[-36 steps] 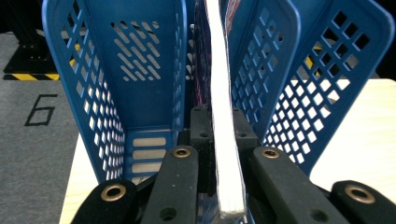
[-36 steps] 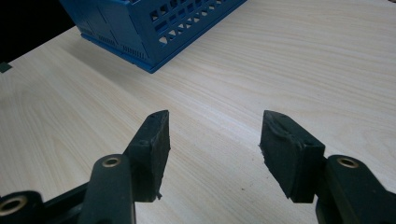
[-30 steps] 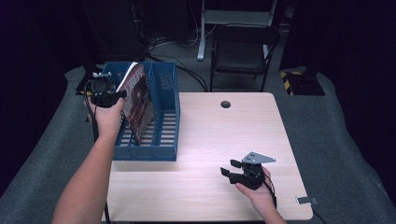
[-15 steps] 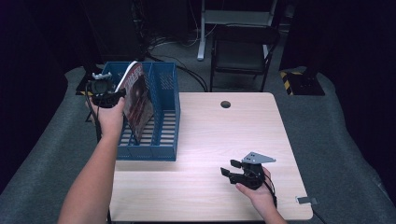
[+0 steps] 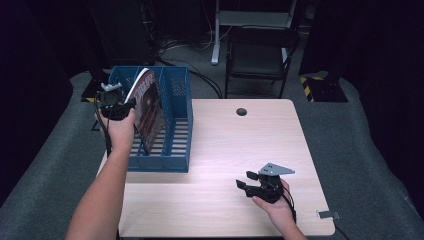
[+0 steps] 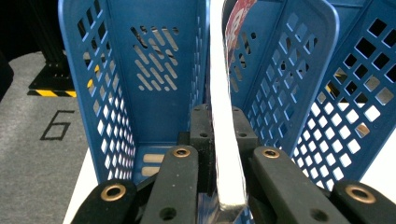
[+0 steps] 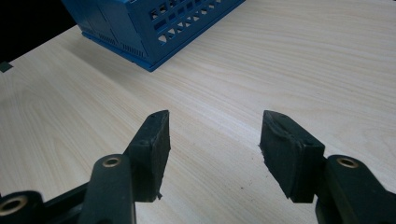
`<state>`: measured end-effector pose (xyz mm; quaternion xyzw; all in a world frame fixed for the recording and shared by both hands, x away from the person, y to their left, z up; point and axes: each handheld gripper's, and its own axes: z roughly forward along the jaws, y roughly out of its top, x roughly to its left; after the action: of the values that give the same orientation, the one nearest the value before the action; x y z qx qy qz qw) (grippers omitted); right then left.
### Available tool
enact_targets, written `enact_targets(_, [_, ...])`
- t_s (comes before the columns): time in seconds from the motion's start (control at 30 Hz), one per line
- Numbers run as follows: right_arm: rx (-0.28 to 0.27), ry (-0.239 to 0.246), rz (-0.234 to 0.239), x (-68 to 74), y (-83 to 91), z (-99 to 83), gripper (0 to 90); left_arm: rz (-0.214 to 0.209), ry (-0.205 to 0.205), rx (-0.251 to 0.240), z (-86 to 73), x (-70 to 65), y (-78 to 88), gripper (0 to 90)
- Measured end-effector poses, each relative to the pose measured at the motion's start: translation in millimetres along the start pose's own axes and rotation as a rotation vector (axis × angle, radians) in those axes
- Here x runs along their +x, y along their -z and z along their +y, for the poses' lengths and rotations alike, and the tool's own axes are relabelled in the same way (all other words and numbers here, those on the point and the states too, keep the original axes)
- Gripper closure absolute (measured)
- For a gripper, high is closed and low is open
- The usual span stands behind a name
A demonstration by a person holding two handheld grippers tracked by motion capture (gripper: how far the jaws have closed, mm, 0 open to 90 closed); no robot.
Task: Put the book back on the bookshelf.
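- The left gripper hangs over the near-left corner of the blue file rack, its fingers clamped tight on the white edge of a magazine; the grip sits at the page edge, apparently so the rest of the magazine can drop freely into a slot.
- The magazine stands nearly upright inside the rack, its reddish cover facing the rack's right-hand wall and its top leaning slightly toward that wall; it looks partly lowered, the upper part rising above the rack's rim.
- In the left gripper view the white edge runs straight up between the two fingers, in line with the blue divider beside it, which suggests the hand is steering the pages along that divider and not across it.
- The rack stands at the left edge of the bench, well apart from the other hand, leaving the left arm room to work from above.
- The right gripper rests low on the bench, to the right of the rack and nearer the person, its fingers spread fairly wide with only bare wood between them; it holds nothing and seems parked clear of the rack.
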<state>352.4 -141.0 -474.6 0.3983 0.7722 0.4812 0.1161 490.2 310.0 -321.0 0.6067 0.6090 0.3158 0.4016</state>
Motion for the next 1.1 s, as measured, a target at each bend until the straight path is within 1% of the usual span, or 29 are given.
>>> enact_targets(0.07, [0.002, -0.005, -0.003, 0.6, 0.4, 0.0, 42.3, 0.001, 0.001, 0.003, -0.2, -0.6, 0.3, 83.8])
enact_targets(0.1, [-0.002, 0.009, -0.003, -0.1, 0.2, 0.3, 42.3, -0.002, -0.002, 0.005, -0.2, -0.8, 0.2, 83.7])
enact_targets(0.13, [-0.001, -0.001, -0.003, 0.7, 0.4, 0.2, 42.3, -0.005, -0.004, 0.010, 0.3, -1.0, 0.2, 83.5])
enact_targets(0.23, [-0.001, 0.003, -0.002, 0.8, 0.2, 0.4, 42.3, -0.009, -0.004, 0.016, -0.4, -0.1, 0.6, 82.5])
enact_targets(0.3, [-0.002, 0.004, -0.001, 1.1, 0.0, 0.3, 42.3, -0.011, -0.010, 0.029, -0.5, 0.3, 0.4, 82.3])
enact_targets(0.33, [0.000, 0.005, -0.001, 1.2, 0.0, 0.3, 42.3, -0.013, -0.007, 0.037, -0.6, 0.1, -0.2, 82.2])
enact_targets(0.4, [-0.004, 0.004, -0.004, 1.4, -0.4, 0.2, 42.3, -0.023, -0.011, 0.062, -0.4, 0.4, -1.5, 81.7])
enact_targets(0.5, [0.007, 0.006, 0.001, 1.0, -0.6, 0.1, 42.3, -0.021, -0.017, 0.084, -0.8, -0.1, -2.9, 80.5])
enact_targets(0.53, [0.007, -0.003, 0.000, 1.7, -1.0, 0.1, 42.3, -0.020, -0.013, 0.089, -1.1, 0.0, -3.3, 80.4])
enact_targets(0.6, [0.007, 0.001, 0.001, 1.9, -1.3, 0.1, 42.3, -0.020, -0.006, 0.094, -1.4, 1.1, -3.9, 80.4])
enact_targets(0.67, [0.008, 0.001, 0.002, 2.1, -1.3, 0.1, 42.3, -0.031, 0.002, 0.095, -1.5, 2.4, -5.3, 79.9])
enact_targets(0.73, [0.006, -0.001, 0.002, 1.7, -1.3, 0.0, 42.3, -0.036, 0.011, 0.106, -2.0, 2.7, -6.1, 77.3])
enact_targets(0.83, [0.007, 0.006, -0.001, 0.8, -1.3, -0.1, 42.3, -0.045, 0.019, 0.115, -2.7, 4.1, -7.3, 71.6])
enact_targets(0.87, [0.007, 0.005, -0.001, 0.8, -1.3, -0.1, 42.3, -0.050, 0.023, 0.127, -2.9, 4.7, -7.9, 69.8])
enact_targets(0.93, [0.006, 0.002, 0.001, 1.4, -1.1, 0.0, 42.3, -0.057, 0.028, 0.130, -3.5, 5.0, -8.9, 65.8])
enact_targets(1.03, [0.006, 0.003, 0.000, 1.4, -0.9, 0.0, 42.3, -0.058, 0.031, 0.117, -3.0, 4.9, -8.1, 61.0])
enact_targets(1.1, [0.007, 0.000, 0.000, 1.5, -1.0, 0.0, 42.3, -0.065, 0.034, 0.118, -2.7, 4.4, -7.8, 58.0])
